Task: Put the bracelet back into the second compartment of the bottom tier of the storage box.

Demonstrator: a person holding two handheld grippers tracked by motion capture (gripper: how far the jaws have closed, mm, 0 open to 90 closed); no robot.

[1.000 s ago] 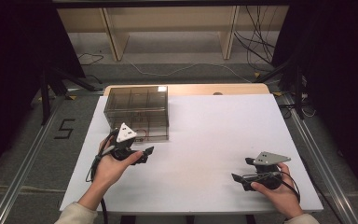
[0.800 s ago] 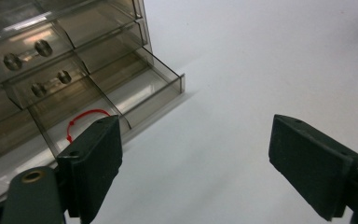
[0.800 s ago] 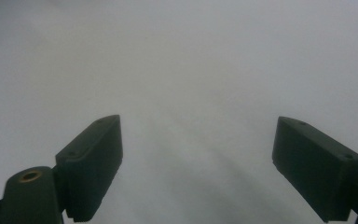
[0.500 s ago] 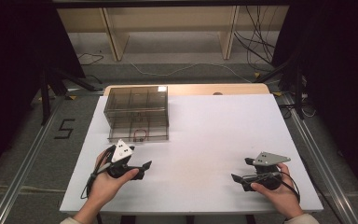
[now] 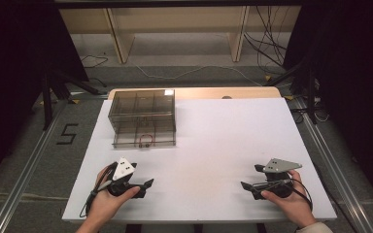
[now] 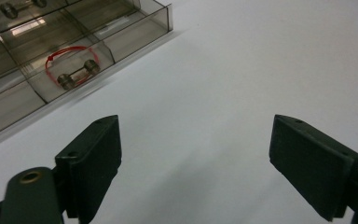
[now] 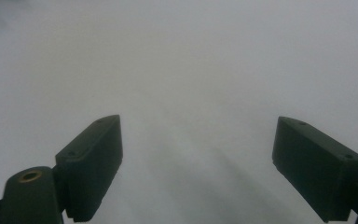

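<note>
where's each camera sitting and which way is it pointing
High view: above the person's side, looking forward and down on the white table; both hands, left tongs and right tongs show.
Left gripper view: rides the left tongs, jaws wide apart, facing the clear compartment box.
Right gripper view: rides the right tongs, jaws apart, facing bare table.
Shared: the high and left gripper views both show the box with its red-looped part.

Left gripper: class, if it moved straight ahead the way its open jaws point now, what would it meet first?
Probably nothing: the left gripper points over bare white table. The clear compartment box lies off to one side of that line, though depth is hard to judge.
</note>
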